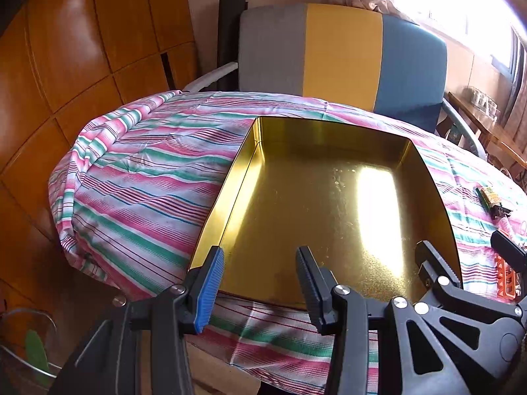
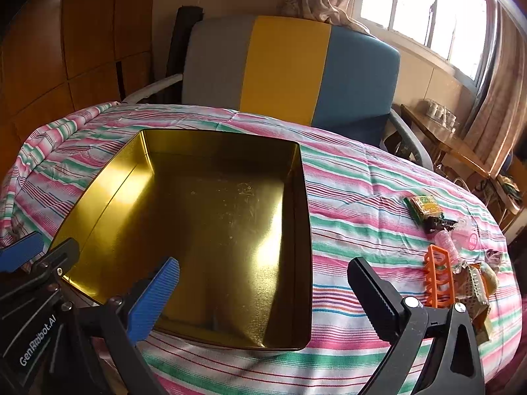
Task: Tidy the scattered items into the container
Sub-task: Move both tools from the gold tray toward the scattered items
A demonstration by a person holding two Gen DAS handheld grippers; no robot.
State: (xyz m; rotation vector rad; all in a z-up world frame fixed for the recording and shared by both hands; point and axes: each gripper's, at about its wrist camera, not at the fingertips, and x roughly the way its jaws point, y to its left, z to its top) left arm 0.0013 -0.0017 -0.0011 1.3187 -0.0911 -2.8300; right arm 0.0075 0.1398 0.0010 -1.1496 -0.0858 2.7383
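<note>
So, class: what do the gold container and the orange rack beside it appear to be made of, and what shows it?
The gold container looks like thin sheet metal with a glossy finish: it mirrors the window light and has crisp folded walls. The orange rack looks like moulded plastic: uniform matte colour, open lattice.

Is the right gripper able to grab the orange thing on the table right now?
Probably yes. The right gripper is open and empty, and the orange rack lies just to its right on the striped cloth, with nothing between them. Other clutter crowds its far side, though.

daylight from window (image 2: 425, 10) | glare on tin floor (image 1: 375, 204) | fisheye-bent edges
</note>
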